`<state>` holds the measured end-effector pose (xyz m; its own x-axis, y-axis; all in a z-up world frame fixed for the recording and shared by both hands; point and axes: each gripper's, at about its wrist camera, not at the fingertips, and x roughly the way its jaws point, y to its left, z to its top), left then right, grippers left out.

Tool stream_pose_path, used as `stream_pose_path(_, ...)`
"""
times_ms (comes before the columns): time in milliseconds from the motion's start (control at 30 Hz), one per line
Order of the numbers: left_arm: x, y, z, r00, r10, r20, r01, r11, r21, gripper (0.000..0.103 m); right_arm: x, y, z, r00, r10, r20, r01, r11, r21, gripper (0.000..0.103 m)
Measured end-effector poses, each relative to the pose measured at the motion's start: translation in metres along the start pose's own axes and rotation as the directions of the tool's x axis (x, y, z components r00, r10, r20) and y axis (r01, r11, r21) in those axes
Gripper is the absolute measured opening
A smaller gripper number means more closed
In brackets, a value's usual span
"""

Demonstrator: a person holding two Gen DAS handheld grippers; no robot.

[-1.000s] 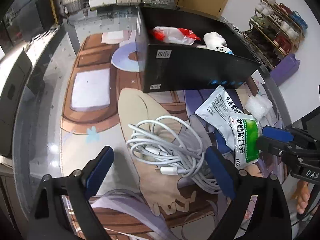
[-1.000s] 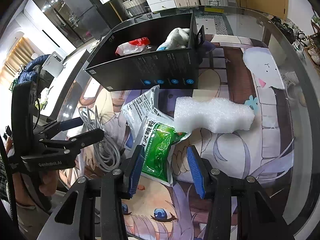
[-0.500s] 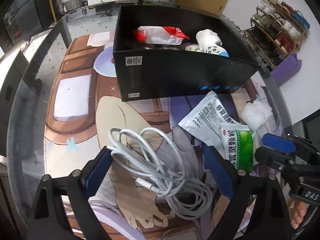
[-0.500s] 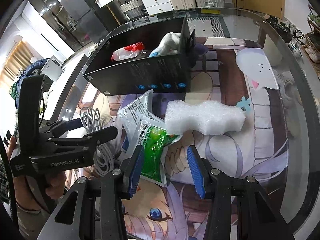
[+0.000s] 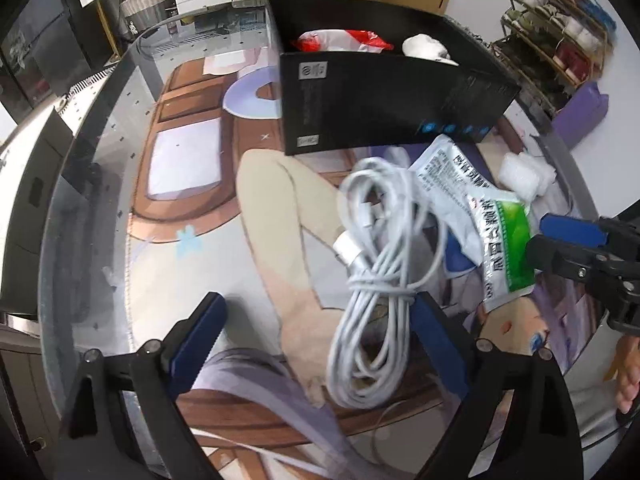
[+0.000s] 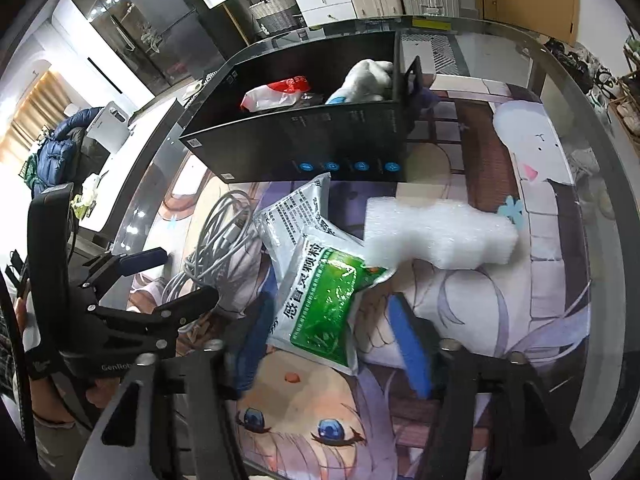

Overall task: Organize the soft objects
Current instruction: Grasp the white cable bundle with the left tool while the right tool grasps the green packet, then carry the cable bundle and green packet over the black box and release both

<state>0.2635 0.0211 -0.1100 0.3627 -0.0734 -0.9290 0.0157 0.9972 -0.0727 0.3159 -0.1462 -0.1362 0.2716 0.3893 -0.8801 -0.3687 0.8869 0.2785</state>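
We start with the white cable, a loose coil bound at its waist. In the left wrist view it hangs against the right-hand finger of our left gripper, whose jaws stand wide apart, so nothing is clamped. The coil looks raised and blurred, perhaps snagged on that finger, but we cannot tell whether it is off the table. In the right wrist view the same cable sits just beside the left gripper, left of the packets.

Next to the cable lie two medicine packets, a silver one and a green one overlapping it. The green packet points between the fingers of our right gripper, which are spread wide and hold nothing. A white foam block rests touching the packet's far corner.

Behind all this stands the black box, open at the top, with a red and white bag and a white plush toy already inside. Everything sits on the glass table over a cartoon print.

We judge the step in hand to be picking up the next loose items, with cable, packets and foam not yet boxed. The next move calls for closing the left jaws around the cable's bound waist so the loops do not spill, and sliding the right fingers over the green packet's edge.
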Motion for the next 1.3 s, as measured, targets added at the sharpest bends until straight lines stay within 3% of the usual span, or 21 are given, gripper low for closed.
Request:
stream_pose_path(333,0.003,-0.009,0.007,1.000,0.011,0.018,-0.012,0.998,0.061,0.090,0.021,0.010,0.006,0.999,-0.051,-0.014,0.051,0.999,0.006,0.072)
stream_pose_path(600,-0.003,-0.014,0.005,0.999,0.021,0.048,-0.027,0.991,0.127,0.035,0.036,0.030,0.005,0.992,-0.126,-0.019,0.124,0.989,-0.081,0.072)
stream_pose_path(633,-0.004,-0.015,0.003,0.999,0.024,0.048,-0.030,0.991,0.132,0.034,0.036,0.032,0.005,0.991,-0.136,-0.017,0.134,0.987,-0.093,0.069)
stream_pose_path(733,-0.006,-0.014,0.001,0.998,0.032,0.052,-0.039,0.989,0.140,0.033,0.036,0.037,0.002,0.985,-0.170,-0.013,0.167,0.979,-0.120,0.049)
stream_pose_path(833,-0.008,-0.015,0.001,0.998,0.038,0.054,-0.046,0.989,0.140,0.031,0.033,0.039,-0.001,0.985,-0.169,-0.018,0.165,0.977,-0.131,0.039)
stream_pose_path(1300,-0.026,-0.012,0.000,0.997,0.001,0.081,-0.011,0.993,0.118,0.030,-0.006,0.041,-0.006,0.993,-0.113,0.037,0.118,0.981,-0.155,0.034)
